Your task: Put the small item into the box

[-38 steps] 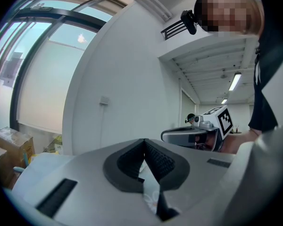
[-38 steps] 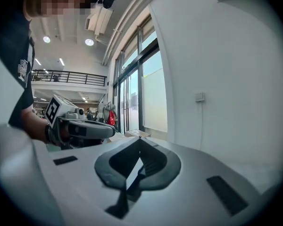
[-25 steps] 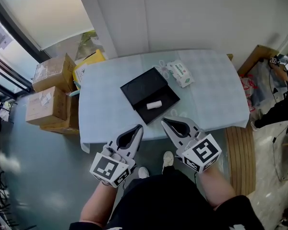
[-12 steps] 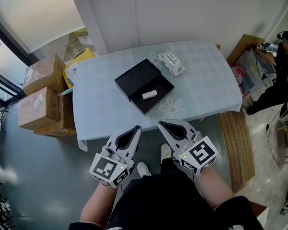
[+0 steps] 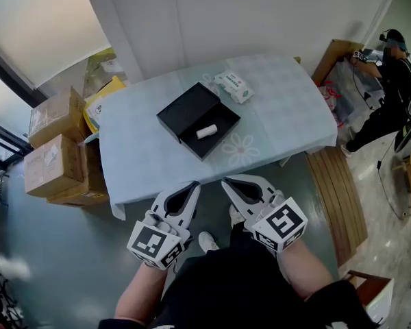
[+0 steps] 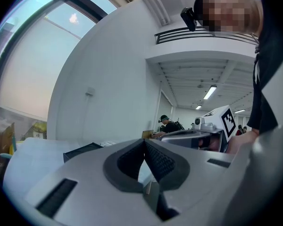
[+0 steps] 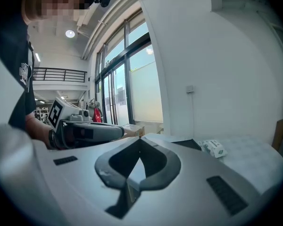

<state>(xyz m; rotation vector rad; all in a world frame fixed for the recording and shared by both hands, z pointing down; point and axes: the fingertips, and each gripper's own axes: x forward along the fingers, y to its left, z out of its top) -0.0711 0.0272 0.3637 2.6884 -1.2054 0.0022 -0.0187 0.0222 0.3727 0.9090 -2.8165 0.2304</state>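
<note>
A black open box (image 5: pixel 185 108) lies on the light blue table (image 5: pixel 137 156), and a small white cylindrical item (image 5: pixel 206 131) rests inside it near its right corner. Both grippers are held close to the person's body, in front of the table's near edge and well short of the box. My left gripper (image 5: pixel 196 184) is shut with nothing in it; in the left gripper view its tips (image 6: pixel 145 141) meet. My right gripper (image 5: pixel 225 182) is shut and empty too, its tips (image 7: pixel 140 139) touching. The box edge (image 6: pixel 82 150) shows beyond the left jaws.
A white packet of tissues (image 5: pixel 233 86) lies on the table behind the box, also seen as the packet (image 7: pixel 213 148). Cardboard cartons (image 5: pixel 51 149) stack left of the table. A wooden bench (image 5: pixel 337 197) stands at the right, and a person (image 5: pixel 390 81) works at the far right.
The head view has pulled back and shifted: the table and box sit higher and further left in frame. Both grippers stay shut and near the body.
</note>
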